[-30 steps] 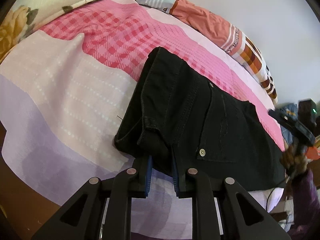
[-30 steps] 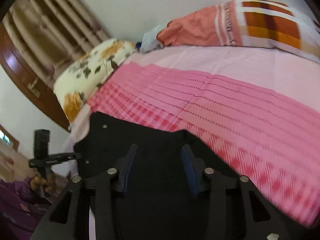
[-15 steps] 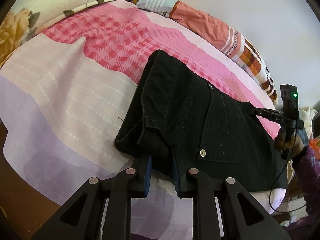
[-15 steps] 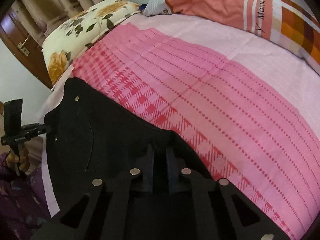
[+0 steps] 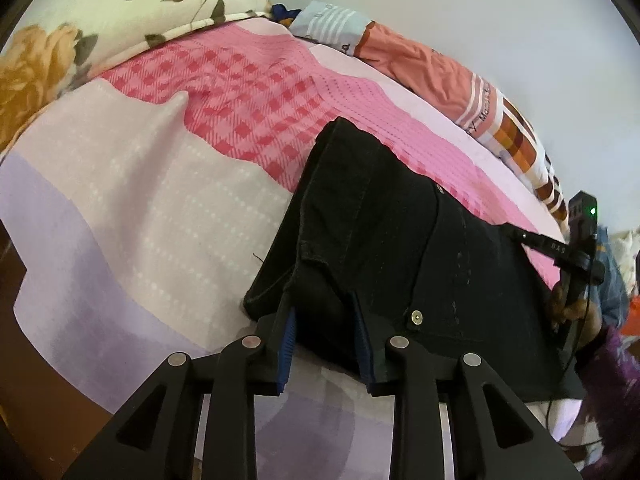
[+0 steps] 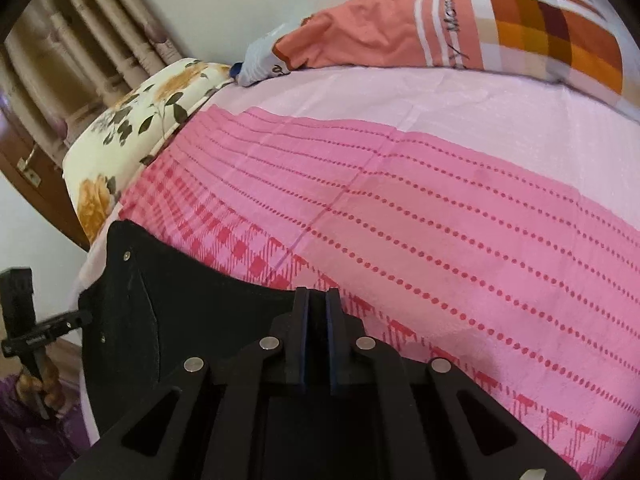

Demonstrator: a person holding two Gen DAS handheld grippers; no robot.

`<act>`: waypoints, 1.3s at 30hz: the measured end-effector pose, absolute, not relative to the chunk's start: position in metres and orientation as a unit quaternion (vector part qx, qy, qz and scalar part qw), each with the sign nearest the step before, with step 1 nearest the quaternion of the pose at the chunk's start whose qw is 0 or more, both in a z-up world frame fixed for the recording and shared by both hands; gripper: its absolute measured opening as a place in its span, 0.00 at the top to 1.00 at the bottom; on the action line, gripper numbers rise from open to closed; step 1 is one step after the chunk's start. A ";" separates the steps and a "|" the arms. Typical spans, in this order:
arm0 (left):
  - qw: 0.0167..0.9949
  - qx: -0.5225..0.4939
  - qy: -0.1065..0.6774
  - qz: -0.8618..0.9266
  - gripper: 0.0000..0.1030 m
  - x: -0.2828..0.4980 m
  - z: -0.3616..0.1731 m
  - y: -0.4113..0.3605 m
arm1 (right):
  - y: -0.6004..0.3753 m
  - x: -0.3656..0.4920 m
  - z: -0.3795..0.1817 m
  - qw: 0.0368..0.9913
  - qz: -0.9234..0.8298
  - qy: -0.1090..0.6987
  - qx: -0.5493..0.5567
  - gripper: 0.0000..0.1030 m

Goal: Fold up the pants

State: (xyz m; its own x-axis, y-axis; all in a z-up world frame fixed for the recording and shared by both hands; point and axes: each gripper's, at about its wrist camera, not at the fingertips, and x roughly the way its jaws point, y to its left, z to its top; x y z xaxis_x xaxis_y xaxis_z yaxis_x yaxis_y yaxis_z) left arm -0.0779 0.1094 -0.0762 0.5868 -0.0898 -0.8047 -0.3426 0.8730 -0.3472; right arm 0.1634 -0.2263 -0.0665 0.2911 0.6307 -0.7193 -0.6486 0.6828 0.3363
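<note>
Left wrist view: the pants (image 5: 400,248) lie on the bed (image 5: 132,216), black and bunched into a thick folded block near the bed's near edge. The left gripper (image 5: 326,320) has its jaws closed partway on a fat wad of cloth at the block's near corner, the blue pads (image 5: 289,334) pressed into it from both sides. That wad looks like several layers. The risk I judge here is that the pads hold only the outer layers, so on a lift the inner ones slide out and the fold sags open. The grip also sits close to the cloth's edge, so a sharp pull could strip it free. The right gripper (image 5: 560,248) shows at the far side of the pants.

Right wrist view: the right gripper (image 6: 316,300) has its jaws nearly shut, with a thin edge of the pants (image 6: 192,312) pinched between them at the side nearest the pink sheet (image 6: 440,220). So thin a bite may slip. If the two hands lift unevenly, the heavier left bundle could drag the cloth askew and leave a crooked fold. The sheet itself is loose and could be caught up with the pants.
</note>
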 end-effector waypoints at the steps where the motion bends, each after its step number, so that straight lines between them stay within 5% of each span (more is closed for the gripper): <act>1: 0.858 -0.236 0.450 0.073 0.70 -0.078 -0.076 0.108 | -0.228 0.166 -0.067 0.800 0.402 0.446 -0.001 0.91; 6: 0.853 -0.261 0.447 0.063 0.65 -0.078 -0.075 0.119 | -0.242 0.178 -0.070 0.799 0.394 0.451 0.047 0.71; 10: 0.860 -0.230 0.442 0.110 0.42 -0.082 -0.066 0.123 | -0.243 0.176 -0.068 0.810 0.379 0.444 0.049 0.62; 17: 0.868 -0.256 0.405 0.136 0.42 -0.088 -0.039 0.137 | -0.262 0.186 -0.069 0.820 0.351 0.441 0.102 0.53; 23: 0.880 -0.169 0.434 0.093 0.40 -0.062 -0.051 0.088 | -0.294 0.193 -0.066 0.832 0.290 0.439 0.174 0.51; 29: 0.870 -0.148 0.458 0.105 0.40 -0.053 -0.074 0.091 | -0.344 0.105 -0.035 0.807 0.332 0.399 0.282 0.40; 35: 0.862 -0.192 0.456 0.110 0.38 -0.053 -0.083 0.103 | -0.422 -0.001 -0.076 0.826 0.246 0.456 0.220 0.40; 38: 0.867 -0.166 0.455 0.117 0.38 -0.052 -0.082 0.097 | -0.491 -0.034 -0.099 0.821 0.213 0.453 0.275 0.63; 39: 0.868 -0.157 0.455 0.118 0.38 -0.051 -0.082 0.095 | -0.518 -0.043 -0.102 0.824 0.192 0.446 0.291 0.63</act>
State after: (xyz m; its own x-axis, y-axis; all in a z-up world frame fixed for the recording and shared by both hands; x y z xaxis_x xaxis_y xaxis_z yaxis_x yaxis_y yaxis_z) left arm -0.0508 0.0947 -0.0817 0.5575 0.0620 -0.8278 -0.3486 0.9225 -0.1656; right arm -0.0433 -0.5177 -0.1017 0.5284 0.5765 -0.6232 -0.0580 0.7569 0.6510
